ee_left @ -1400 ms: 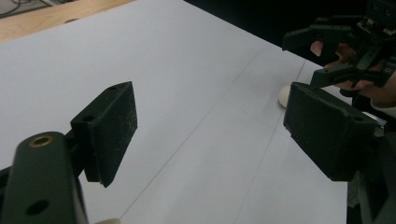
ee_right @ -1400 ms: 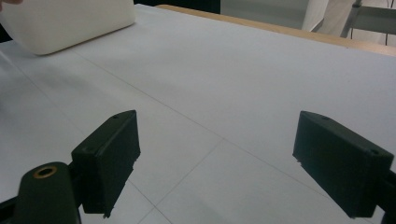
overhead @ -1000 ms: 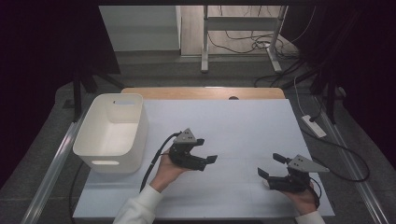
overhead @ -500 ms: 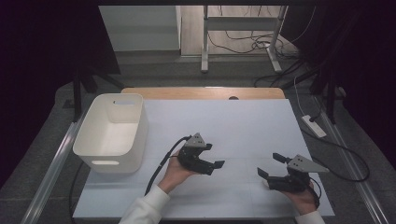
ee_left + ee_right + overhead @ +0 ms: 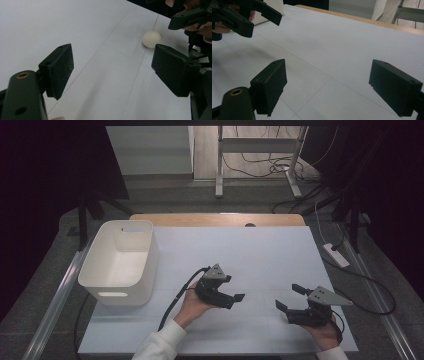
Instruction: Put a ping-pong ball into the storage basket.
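A small white ball [image 5: 151, 39] lies on the white desk [image 5: 250, 255], and it is the thing nearest the left hand-held gripper [image 5: 235, 292]. In the left gripper view the ball sits ahead of the jaws and off toward the right-hand jaw, just beyond that jaw's tip and apart from it; nothing lies between the two jaws, only bare desk surface crossed by thin seam lines. The jaws stand wide apart and grip nothing.

In the high view the left hand-held gripper sits near the middle of the desk's near half, held in the person's left hand [image 5: 192, 305], its jaws pointing toward the right hand-held gripper [image 5: 290, 298]. The ball itself is too small to make out there.

The right hand-held gripper rests near the desk's front right corner, with its jaws aimed back toward the left one. Its jaws also stand wide apart with nothing between them, as the right gripper view shows: bare desk runs between the two black jaws. In the left gripper view the ball lies on the desk just below and in front of the right hand-held gripper's jaws, apart from them.

A white plastic bin [image 5: 120, 262] stands at the left edge of the desk, well apart from both hand-held grippers.
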The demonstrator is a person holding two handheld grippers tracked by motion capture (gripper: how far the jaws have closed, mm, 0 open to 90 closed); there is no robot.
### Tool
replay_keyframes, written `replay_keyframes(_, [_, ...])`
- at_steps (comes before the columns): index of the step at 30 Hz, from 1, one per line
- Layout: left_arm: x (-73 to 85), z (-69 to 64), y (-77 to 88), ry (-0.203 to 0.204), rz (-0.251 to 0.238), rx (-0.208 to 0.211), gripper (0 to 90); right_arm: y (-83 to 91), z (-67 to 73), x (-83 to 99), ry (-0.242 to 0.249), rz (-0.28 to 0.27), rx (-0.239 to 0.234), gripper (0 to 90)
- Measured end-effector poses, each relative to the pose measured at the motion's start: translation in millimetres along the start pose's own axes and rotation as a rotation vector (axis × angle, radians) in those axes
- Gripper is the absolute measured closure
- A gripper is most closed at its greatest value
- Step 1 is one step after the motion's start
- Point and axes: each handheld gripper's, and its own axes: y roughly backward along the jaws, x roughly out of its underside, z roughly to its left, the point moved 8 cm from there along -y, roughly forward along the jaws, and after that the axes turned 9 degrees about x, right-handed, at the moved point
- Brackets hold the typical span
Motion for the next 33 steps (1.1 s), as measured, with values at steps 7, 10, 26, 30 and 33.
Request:
replay_keyframes(7, [-2.9,-2.4,-5.3,-0.008,0.007,0.006,18.7,0.8,-0.9,-0.2,0.0,-0.001,0.003,14.3])
replay_keyframes(10, [-3.8,-2.9,-7.6,-0.008,0.008,0.009,18.7,1.0,-1.5,-0.3,0.0,-0.002,0.006,14.3])
replay_keyframes(26, [-4.7,-5.7,-20.5,-0.018,0.031,0.021,18.8,2.4,-2.5,-0.6,-0.002,-0.006,0.01,14.3])
replay_keyframes(30, [-5.0,-7.7,-26.3,-0.02,0.04,0.027,18.8,2.3,-2.5,-0.5,-0.002,-0.007,0.011,14.3])
replay_keyframes(33, [-5.6,-8.7,-29.5,-0.022,0.044,0.032,18.8,2.3,-2.3,-0.6,-0.001,-0.005,0.01,14.3])
